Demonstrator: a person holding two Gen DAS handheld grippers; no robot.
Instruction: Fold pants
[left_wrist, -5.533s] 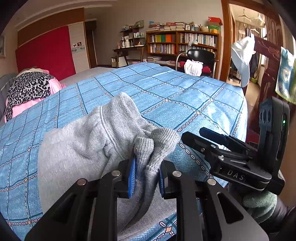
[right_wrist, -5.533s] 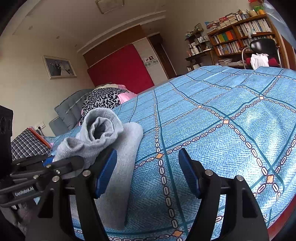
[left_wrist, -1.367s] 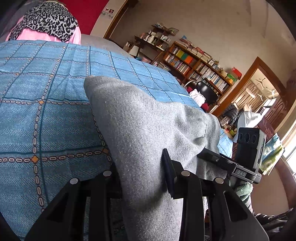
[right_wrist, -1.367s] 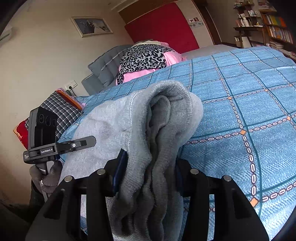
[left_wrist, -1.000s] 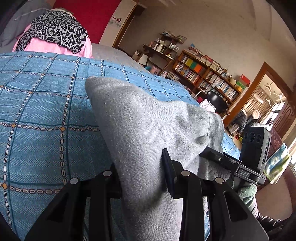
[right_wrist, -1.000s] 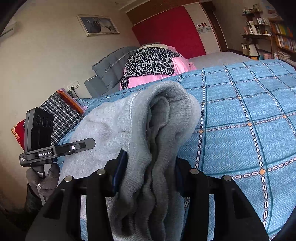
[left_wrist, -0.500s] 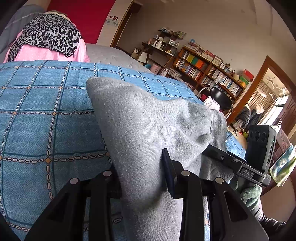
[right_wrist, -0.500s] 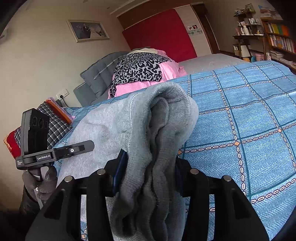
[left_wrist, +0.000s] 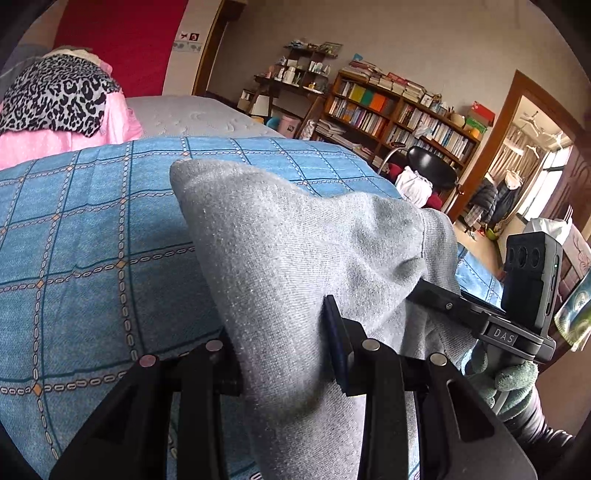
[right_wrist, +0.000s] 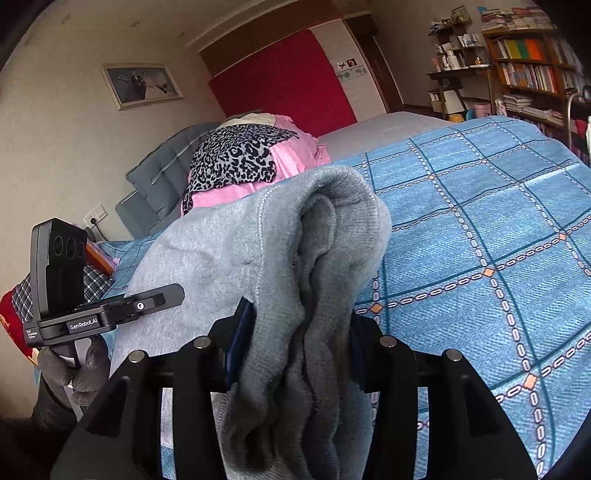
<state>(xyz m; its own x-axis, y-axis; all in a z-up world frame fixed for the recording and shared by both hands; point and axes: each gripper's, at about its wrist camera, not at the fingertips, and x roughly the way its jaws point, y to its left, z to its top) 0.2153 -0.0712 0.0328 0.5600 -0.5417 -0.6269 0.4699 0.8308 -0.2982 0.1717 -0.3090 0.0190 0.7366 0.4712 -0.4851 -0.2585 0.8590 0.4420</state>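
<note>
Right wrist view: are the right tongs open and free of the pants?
No, the right tongs are shut on a bunched layered fold of the grey pants.

Bed (left_wrist: 207, 114) is covered by a blue checked bedspread (left_wrist: 92, 236). Grey pants (left_wrist: 295, 258) are draped over it near the front edge. Pink bedding (right_wrist: 291, 155) topped with a leopard-print cloth (right_wrist: 236, 155) is piled at the head end.

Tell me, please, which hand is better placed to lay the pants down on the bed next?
Probably the right tongs: they clamp the bunched waistband of the pants with open blue bedspread directly ahead. The left tongs grip a plain fold.
</note>
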